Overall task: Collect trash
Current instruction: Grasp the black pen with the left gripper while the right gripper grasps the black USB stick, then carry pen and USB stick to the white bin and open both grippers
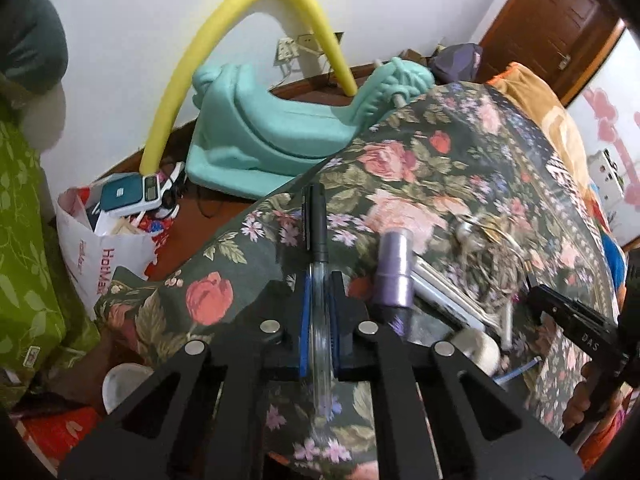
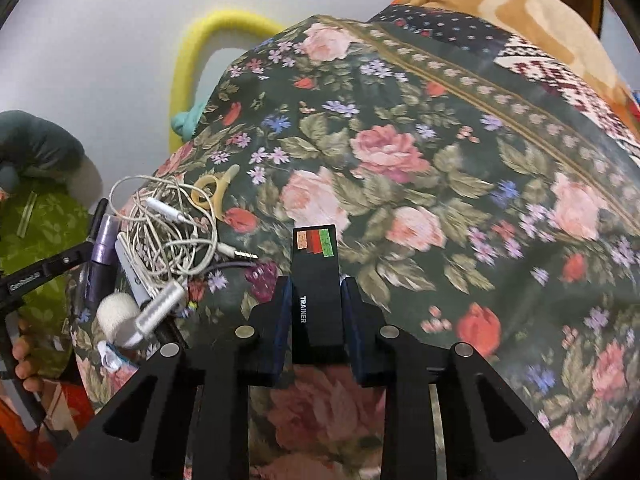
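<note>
A slim clear-barrelled pen (image 1: 319,268) with a black cap was pinched between the blue pads of the left tool (image 1: 319,304), above the flowered bedspread (image 1: 420,152). The right tool (image 2: 316,312) was clamped on a flat black box (image 2: 318,280) marked TRAINER. Beside it lay tangled white earphones (image 2: 168,232), a purple cylinder (image 2: 102,244) and small yellow scissors (image 2: 214,196). On the floor stood a crinkled white plastic bag (image 1: 104,256).

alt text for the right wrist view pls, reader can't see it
The right claw is shut on a black box printed "TRAINER", held over a dark floral bedspread. To the left lies a pile of clutter: tangled white earphones, a purple tube and small yellow scissors.
</note>
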The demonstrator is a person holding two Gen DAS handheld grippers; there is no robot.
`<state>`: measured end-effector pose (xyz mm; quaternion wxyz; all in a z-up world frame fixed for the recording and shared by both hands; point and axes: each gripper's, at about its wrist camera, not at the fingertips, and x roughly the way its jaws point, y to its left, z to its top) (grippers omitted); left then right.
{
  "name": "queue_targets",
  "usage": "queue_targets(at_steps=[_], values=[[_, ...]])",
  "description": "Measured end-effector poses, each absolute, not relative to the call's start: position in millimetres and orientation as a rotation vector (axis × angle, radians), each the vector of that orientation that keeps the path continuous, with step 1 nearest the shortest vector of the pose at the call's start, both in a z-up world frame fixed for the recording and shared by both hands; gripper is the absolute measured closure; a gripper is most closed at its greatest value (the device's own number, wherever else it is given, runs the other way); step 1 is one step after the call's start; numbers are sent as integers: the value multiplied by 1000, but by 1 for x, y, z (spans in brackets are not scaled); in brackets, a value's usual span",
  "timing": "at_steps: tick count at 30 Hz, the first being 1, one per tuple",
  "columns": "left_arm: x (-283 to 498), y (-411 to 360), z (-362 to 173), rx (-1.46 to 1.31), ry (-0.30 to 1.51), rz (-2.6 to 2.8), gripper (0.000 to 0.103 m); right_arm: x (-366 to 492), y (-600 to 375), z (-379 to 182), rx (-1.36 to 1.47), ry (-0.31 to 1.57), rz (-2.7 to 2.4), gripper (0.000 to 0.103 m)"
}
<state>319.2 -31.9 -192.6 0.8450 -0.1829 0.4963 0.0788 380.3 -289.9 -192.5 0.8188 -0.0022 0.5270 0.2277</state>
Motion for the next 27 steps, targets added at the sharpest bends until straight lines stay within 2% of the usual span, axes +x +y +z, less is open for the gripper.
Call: queue_targets(at_steps=[10,20,27], values=[[291,-46,-152,-324,992,140,96,346,-304,-149,14,1037,419,80],[239,-35,-97,-317,887,142,96,303,-264,-86,1,917,470,80],[181,-8,-83,-339,854,190,96,263,-220,-62,-33,873,555,80]])
